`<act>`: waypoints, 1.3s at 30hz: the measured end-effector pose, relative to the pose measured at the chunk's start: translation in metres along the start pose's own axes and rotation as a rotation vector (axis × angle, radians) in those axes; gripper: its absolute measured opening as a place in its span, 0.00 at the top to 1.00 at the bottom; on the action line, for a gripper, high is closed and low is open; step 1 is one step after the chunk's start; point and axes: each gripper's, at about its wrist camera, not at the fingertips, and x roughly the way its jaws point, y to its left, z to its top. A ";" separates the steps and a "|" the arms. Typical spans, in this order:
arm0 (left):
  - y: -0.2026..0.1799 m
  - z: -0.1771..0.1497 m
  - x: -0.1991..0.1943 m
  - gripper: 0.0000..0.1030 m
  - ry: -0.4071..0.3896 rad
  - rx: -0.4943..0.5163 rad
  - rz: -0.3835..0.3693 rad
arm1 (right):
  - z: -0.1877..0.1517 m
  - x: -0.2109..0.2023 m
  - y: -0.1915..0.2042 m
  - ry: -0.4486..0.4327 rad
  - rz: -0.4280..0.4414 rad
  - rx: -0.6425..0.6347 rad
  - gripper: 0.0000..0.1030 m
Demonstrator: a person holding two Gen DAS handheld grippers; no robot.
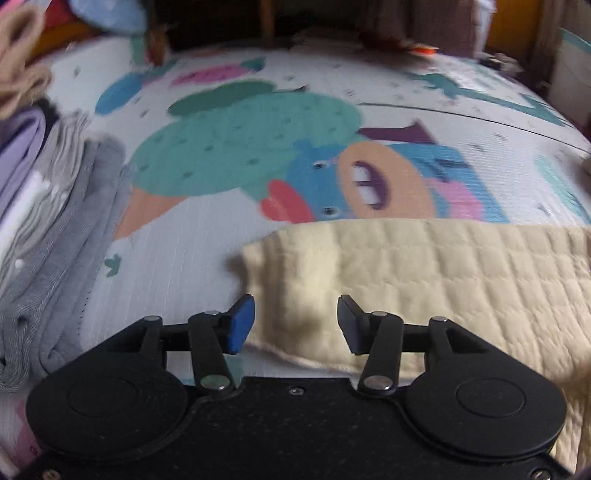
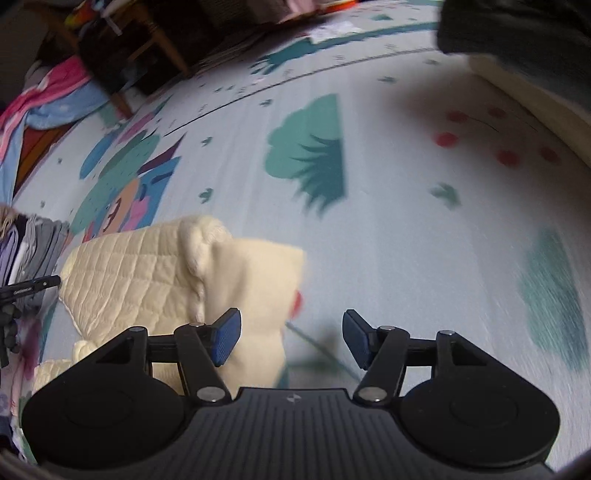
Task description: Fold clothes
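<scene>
A cream quilted garment lies flat on the cartoon play mat. My left gripper is open and empty, hovering over the garment's near left corner. In the right wrist view the same garment lies at lower left, folded, with a fleecy collar ridge on top. My right gripper is open and empty, just right of the garment's right edge, above the mat. The left gripper's tip shows at the far left of the right wrist view.
A stack of folded grey, white and lilac clothes lies at the left, also in the right wrist view. Pink and blue clothes lie by wooden chair legs. A dark item and a cream edge sit at upper right.
</scene>
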 end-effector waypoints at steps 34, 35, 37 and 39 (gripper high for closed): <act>-0.096 0.048 0.004 0.37 -0.082 0.317 -0.209 | -0.092 -0.019 0.151 -0.024 0.007 -0.652 0.49; -0.093 0.041 -0.010 0.37 -0.083 0.281 -0.264 | -0.094 -0.020 0.146 -0.014 0.006 -0.630 0.48; -0.097 0.008 -0.032 0.37 -0.039 0.280 -0.351 | -0.094 -0.021 0.130 -0.003 -0.020 -0.579 0.48; -0.102 -0.027 -0.051 0.36 0.011 0.291 -0.432 | -0.090 -0.017 0.116 -0.006 -0.040 -0.554 0.47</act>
